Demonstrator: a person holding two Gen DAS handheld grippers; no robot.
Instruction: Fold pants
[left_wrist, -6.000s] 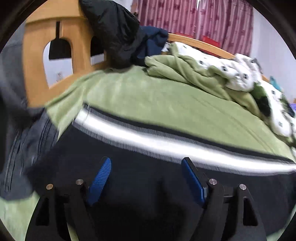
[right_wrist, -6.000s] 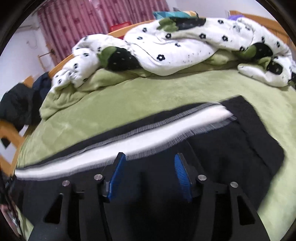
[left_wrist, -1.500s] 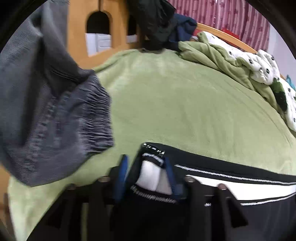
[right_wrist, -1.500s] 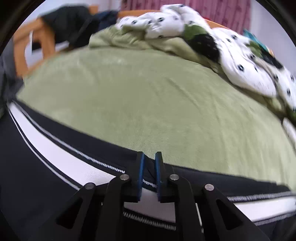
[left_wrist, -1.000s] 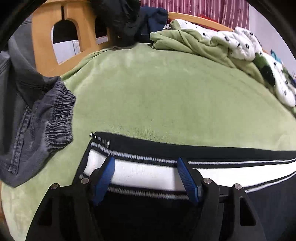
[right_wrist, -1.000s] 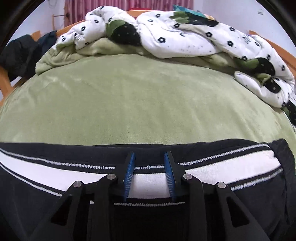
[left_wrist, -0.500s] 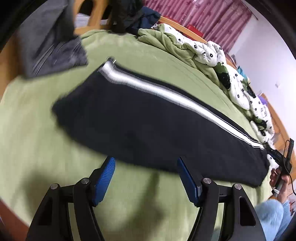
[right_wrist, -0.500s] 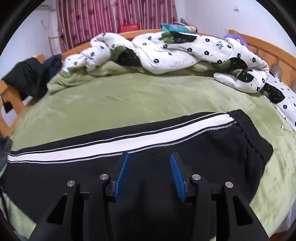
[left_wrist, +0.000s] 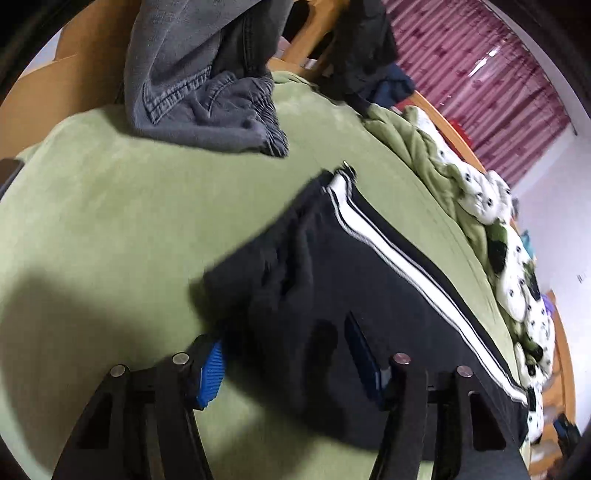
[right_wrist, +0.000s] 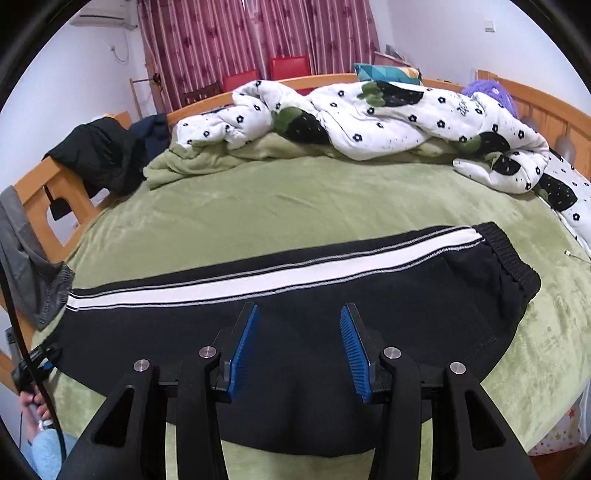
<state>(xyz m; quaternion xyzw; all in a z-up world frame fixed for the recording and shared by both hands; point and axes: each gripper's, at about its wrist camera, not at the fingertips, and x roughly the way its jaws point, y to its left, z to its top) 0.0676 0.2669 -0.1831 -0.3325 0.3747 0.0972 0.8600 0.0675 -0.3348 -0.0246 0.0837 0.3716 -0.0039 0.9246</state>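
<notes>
Black pants (right_wrist: 332, 295) with a white side stripe lie flat across the green bed, waistband at the right, leg cuffs at the left. In the left wrist view the pants (left_wrist: 369, 280) run diagonally, cuff end nearest. My left gripper (left_wrist: 288, 362) is open, low over the near corner of the leg end, the fabric lying between its blue pads. My right gripper (right_wrist: 299, 350) is open and empty, held above the middle of the pants near their front edge.
Grey jeans (left_wrist: 207, 92) hang over the wooden footboard (right_wrist: 55, 199) at the left. A crumpled floral duvet (right_wrist: 369, 110) and green blanket lie along the far side. A dark jacket (right_wrist: 99, 158) drapes the bed frame. A person's hand (right_wrist: 33, 402) is at the lower left.
Both grippers let go of the striped edge and drew back. The left gripper then dropped to the cuff end of the pants. The pants now lie flat.
</notes>
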